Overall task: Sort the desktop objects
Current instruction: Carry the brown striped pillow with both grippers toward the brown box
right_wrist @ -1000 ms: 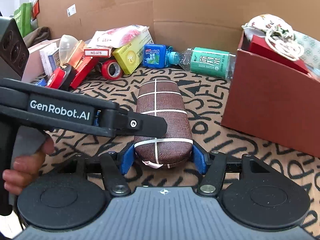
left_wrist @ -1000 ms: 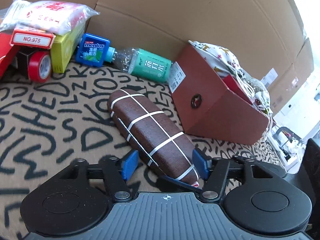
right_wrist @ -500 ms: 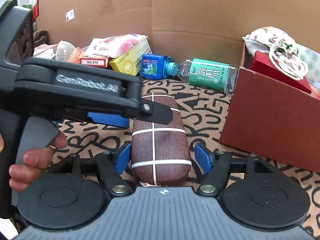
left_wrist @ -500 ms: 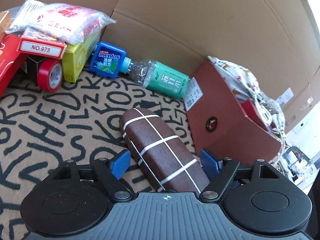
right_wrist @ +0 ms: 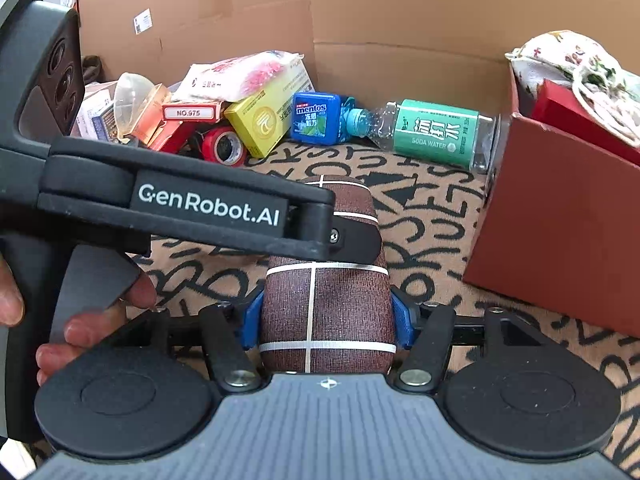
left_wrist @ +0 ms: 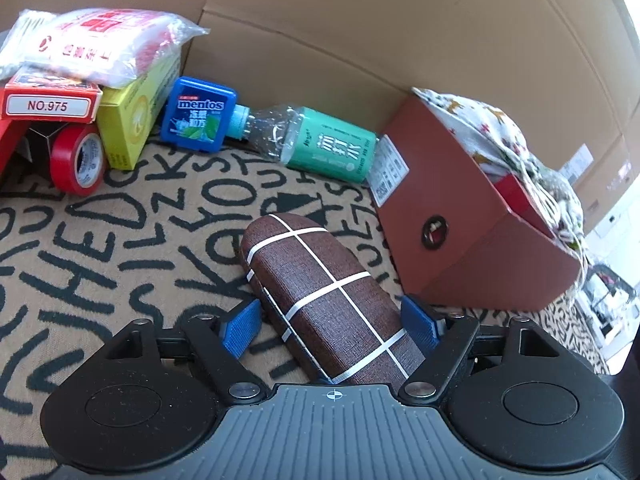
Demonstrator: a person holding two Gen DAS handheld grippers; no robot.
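A brown glasses case with white lines (left_wrist: 324, 292) lies on the letter-patterned cloth (left_wrist: 100, 248). My right gripper (right_wrist: 326, 322) is shut on the near end of the case (right_wrist: 326, 304), blue pads touching both sides. My left gripper (left_wrist: 332, 326) straddles the case with its jaws open; the left pad (left_wrist: 242, 328) stands apart from it. The left gripper's body (right_wrist: 180, 204) crosses over the case in the right wrist view. A red-brown open box (left_wrist: 468, 232) holding a printed cloth pouch (left_wrist: 500, 136) stands right of the case.
Along the cardboard back wall lie a green soda water bottle (left_wrist: 316, 144), a blue mentos box (left_wrist: 198, 114), a yellow box (left_wrist: 132, 120), red tape (left_wrist: 78, 160), a red box marked NO.975 (left_wrist: 50, 104) and a plastic packet (left_wrist: 96, 44). The box also shows in the right wrist view (right_wrist: 560, 224).
My right gripper opened around the case, then shut on it again. My left gripper opened wider and moved forward along the case.
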